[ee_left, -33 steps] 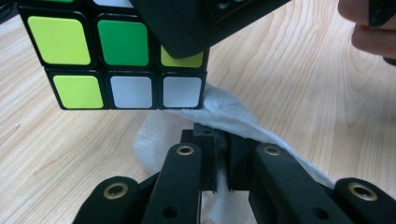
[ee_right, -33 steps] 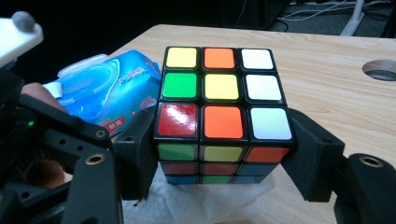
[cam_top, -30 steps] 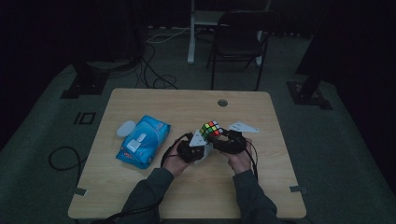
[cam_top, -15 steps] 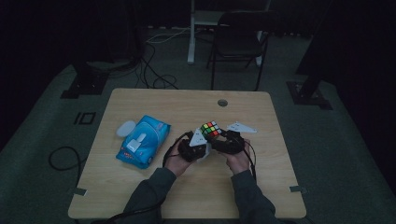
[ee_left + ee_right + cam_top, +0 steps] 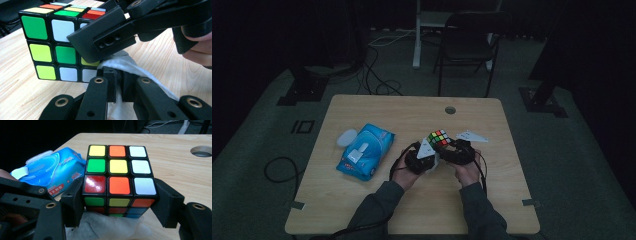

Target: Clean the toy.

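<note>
Right gripper point(image 5: 120, 202) clamps the Rubik's cube point(image 5: 119, 182) mid-frame; left gripper point(image 5: 120, 82), pinching a white wipe point(image 5: 125, 65), sits just beneath it.

tabletop point(image 5: 362, 200): light wood, round cable hole point(image 5: 450, 110) near far edge | blue wipes pack point(image 5: 365, 151): lies flat left of centre, white flip lid open | 1 dark chair point(image 5: 469, 45) beyond tabletop | cables point(image 5: 377, 80) on floor
</note>
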